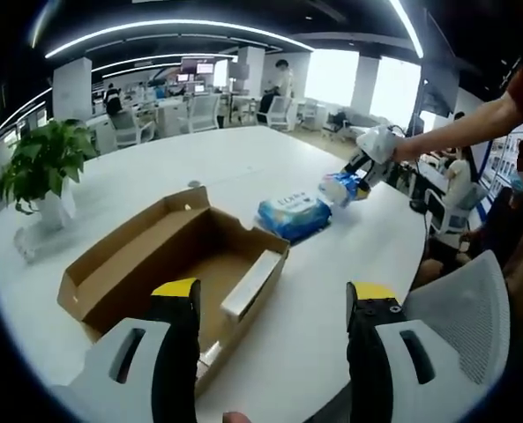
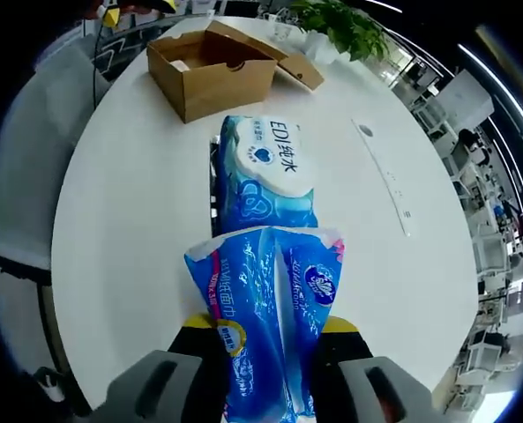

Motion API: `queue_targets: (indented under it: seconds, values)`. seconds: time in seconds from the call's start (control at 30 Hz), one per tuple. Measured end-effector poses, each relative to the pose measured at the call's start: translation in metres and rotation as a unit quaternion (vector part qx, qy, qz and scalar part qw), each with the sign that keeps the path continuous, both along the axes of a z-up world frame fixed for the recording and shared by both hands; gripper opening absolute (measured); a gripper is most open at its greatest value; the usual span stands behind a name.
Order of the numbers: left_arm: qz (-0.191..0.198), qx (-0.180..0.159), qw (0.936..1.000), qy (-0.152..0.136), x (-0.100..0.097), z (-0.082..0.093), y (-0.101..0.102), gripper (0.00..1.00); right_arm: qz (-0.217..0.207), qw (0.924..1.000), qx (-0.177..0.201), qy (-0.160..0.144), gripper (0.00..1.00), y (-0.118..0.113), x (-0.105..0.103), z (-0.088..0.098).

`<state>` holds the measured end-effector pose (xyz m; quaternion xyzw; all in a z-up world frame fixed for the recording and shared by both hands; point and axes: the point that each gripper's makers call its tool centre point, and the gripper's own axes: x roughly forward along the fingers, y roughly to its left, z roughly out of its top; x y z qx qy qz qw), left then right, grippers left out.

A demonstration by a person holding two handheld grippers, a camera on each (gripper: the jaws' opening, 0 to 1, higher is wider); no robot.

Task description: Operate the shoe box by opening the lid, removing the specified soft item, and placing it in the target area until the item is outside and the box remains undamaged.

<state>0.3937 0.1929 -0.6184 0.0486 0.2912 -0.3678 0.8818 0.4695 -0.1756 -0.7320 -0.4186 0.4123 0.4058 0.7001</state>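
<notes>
Tissue pack [image 2: 274, 317] gripped in right gripper [image 2: 270, 339], wipes pack [image 2: 265, 176] ahead, shoe box [image 1: 173, 264] open

Our left tongs [image 1: 274, 304] stand with their two yellow-tipped black jaws spread wide apart and nothing between them, held low over the surface [image 1: 332, 291]. In the left gripper view our right tongs [image 1: 356, 179] appear far out to the right, carried by a bare arm [image 1: 473, 123] stretched straight across, hand [image 1: 386, 145] wrapped round the grip. Our right tongs [image 2: 268, 333] have their jaws closed in on a blue tissue pack [image 2: 270, 308], clamped from both sides.
</notes>
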Motion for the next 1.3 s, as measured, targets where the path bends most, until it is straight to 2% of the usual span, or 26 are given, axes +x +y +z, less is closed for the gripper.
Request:
queue_targets:
  seconds: [0.8,1.3]
  values:
    - [0.021,0.013,0.9996,0.014,-0.005,-0.007,0.007,0.67,0.017,0.9995,-0.005,0.025,0.34,-0.003,0.010,-0.031]
    - [0.025,0.016,0.9993,0.021,-0.011,-0.010,0.006,0.67,0.020,0.9994,-0.013,0.026,0.39,-0.006,0.014,-0.037]
